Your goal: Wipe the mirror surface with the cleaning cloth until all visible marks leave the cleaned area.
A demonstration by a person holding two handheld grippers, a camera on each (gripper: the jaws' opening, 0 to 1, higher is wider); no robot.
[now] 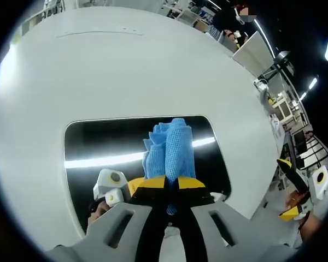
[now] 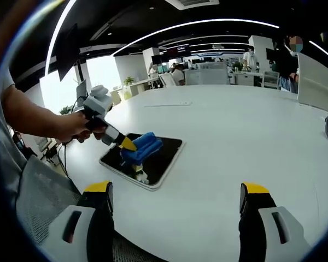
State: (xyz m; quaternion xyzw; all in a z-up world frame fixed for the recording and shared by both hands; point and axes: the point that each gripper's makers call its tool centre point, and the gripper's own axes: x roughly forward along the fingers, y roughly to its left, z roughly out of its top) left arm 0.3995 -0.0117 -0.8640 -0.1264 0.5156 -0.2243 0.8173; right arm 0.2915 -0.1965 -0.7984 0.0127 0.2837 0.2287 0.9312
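One white table (image 2: 224,142) carries everything, broad and bare around a dark mirror (image 1: 93,142) that lies flat on it with rounded corners and a thin pale edge. In the left gripper view the mirror's glass is black and glossy, with a bright strip of ceiling light reflected across it; in the right gripper view it sits left of centre on the table, near the near edge. I can't make out any marks on the glass from these views.

On the mirror rests a blue cloth (image 1: 169,150), bunched into a thick folded wad with a waffle-like weave. The left gripper (image 1: 168,188) has its yellow-tipped jaws pinched on the cloth's near end, and the cloth's free end reaches out over the glass. In the right gripper view that same gripper (image 2: 132,148) comes in from the left, held by a hand (image 2: 76,126), with the cloth (image 2: 145,146) pressed down on the mirror (image 2: 164,158).

The right gripper (image 2: 175,194) hovers well apart from the mirror, over the table's near side, its jaws spread wide with nothing between them.
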